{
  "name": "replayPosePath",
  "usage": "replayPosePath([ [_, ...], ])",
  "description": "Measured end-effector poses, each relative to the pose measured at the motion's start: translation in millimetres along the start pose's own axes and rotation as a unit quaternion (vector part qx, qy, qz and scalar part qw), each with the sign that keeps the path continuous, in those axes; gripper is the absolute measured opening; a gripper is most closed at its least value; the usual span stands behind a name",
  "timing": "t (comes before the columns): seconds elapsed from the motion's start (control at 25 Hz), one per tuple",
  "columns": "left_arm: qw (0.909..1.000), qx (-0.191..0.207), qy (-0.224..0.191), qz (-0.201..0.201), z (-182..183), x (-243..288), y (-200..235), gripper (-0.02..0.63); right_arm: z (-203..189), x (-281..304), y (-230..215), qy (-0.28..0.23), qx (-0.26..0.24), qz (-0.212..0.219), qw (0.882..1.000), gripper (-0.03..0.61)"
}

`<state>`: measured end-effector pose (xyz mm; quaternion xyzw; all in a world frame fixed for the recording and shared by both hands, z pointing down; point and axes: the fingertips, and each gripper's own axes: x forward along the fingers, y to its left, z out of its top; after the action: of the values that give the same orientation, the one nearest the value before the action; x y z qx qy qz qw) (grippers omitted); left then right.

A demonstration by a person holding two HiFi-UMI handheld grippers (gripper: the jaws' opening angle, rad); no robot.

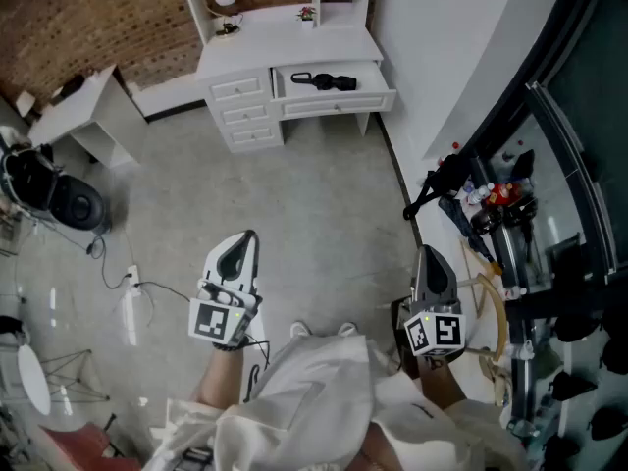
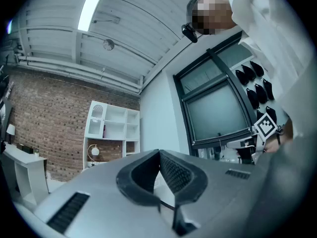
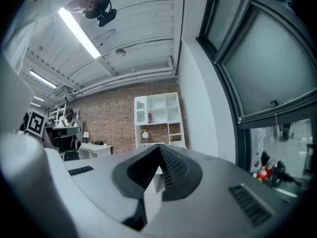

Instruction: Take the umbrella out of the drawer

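Lying in the open drawer [image 1: 339, 103], the umbrella [image 1: 324, 80] is black, folded.

left gripper [image 1: 249, 235] and right gripper [image 1: 429, 252] were held side by side, roughly level, jaws closed on nothing.

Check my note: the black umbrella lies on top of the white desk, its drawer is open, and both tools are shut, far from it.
One thing is wrong: the black umbrella lies inside the open drawer, not on top of the white desk; the head view shows it. Otherwise right: left tool and right tool are shut, far from it.
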<state>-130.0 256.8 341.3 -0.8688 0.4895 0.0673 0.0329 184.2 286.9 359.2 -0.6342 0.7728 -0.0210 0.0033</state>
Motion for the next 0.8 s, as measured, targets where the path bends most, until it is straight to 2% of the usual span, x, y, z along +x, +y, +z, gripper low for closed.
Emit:
replayPosePath([
  [0.52,0.9999,-0.01,0.002,-0.002,0.5,2.7,-4.3,0.025,1.5,2.8,7.6,-0.006,0.011,0.024,1.0,0.017],
  [0.8,0.9999,-0.012,0.0,-0.006,2.2,4.4,-8.2,0.025,0.6,-1.2,7.3,-0.006,0.012,0.016,1.0,0.017],
])
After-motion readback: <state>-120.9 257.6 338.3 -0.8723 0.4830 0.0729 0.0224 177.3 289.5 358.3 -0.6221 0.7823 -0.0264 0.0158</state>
